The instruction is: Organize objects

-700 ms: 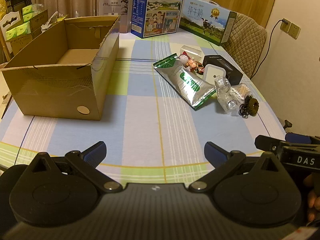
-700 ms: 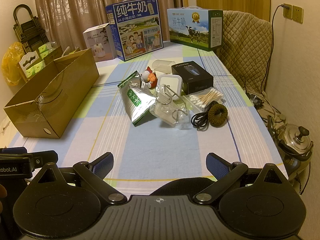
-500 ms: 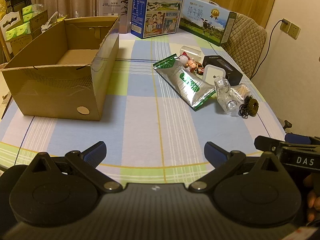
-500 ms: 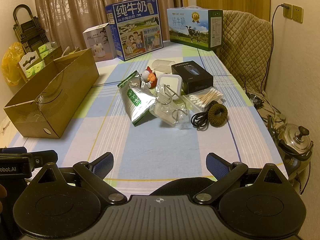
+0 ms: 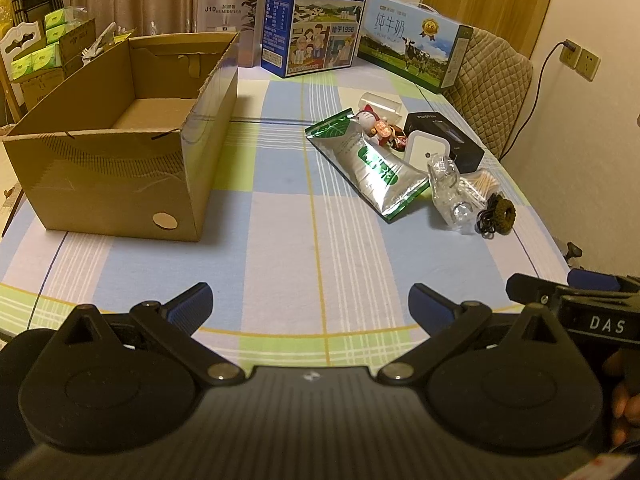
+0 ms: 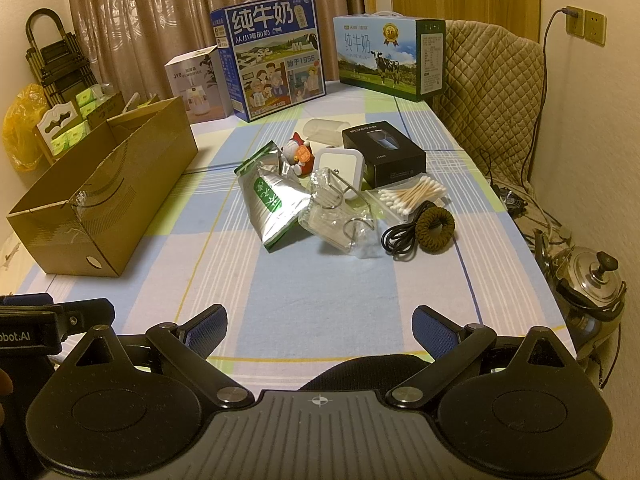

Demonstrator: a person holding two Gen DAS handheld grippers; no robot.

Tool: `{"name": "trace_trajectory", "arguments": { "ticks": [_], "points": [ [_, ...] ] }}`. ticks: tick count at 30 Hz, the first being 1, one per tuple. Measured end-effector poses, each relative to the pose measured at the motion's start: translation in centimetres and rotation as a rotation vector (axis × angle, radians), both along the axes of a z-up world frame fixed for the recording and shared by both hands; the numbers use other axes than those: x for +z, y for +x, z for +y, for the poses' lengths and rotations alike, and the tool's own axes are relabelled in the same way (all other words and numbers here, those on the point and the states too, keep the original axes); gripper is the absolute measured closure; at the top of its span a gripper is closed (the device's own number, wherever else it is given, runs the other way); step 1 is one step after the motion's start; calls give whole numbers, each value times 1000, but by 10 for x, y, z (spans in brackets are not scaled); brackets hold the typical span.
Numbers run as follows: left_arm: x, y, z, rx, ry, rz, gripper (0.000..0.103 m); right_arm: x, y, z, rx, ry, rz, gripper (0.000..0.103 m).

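A blue carton (image 6: 276, 68) reading "纯牛奶" and a black box (image 6: 383, 153) marked "FLYCO" are sitting on the table (image 6: 320, 280). Nothing is differing from a moment ago. The left gripper (image 5: 310, 306) and right gripper (image 6: 320, 326) are both hovering with fingers wide and empty — the cardboard box (image 5: 120, 152) at 10 o'clock, the silver pouch (image 6: 270, 204) well ahead at 12.

**Right wrist view: table layout**

Right gripper (image 6: 320, 326), lower frame: jaws spread wide, nothing between them. Cardboard box (image 6: 100, 204), left of frame: open top. Centre of frame, a cluster on the checked tablecloth (image 6: 320, 280): foil pouch (image 6: 272, 204), cat figurine (image 6: 298, 154), black box (image 6: 384, 154), cotton swabs (image 6: 412, 196), hair tie (image 6: 436, 225) touching a black cable (image 6: 396, 240).
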State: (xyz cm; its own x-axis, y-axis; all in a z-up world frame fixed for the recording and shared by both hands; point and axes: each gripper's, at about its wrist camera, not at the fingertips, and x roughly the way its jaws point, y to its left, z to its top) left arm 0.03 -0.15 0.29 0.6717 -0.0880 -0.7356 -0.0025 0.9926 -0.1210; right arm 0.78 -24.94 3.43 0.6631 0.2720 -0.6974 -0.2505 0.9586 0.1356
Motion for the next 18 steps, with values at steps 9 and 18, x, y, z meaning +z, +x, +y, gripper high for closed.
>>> {"name": "trace_trajectory", "arguments": {
  "ticks": [9,18],
  "points": [
    [0,0,-1,-3,-3,1,1,0,0,0,0,0,0,6],
    [0,1,-2,-11,-11,-1,1,3,-2,0,-2,4,2,6]
  ]
}}
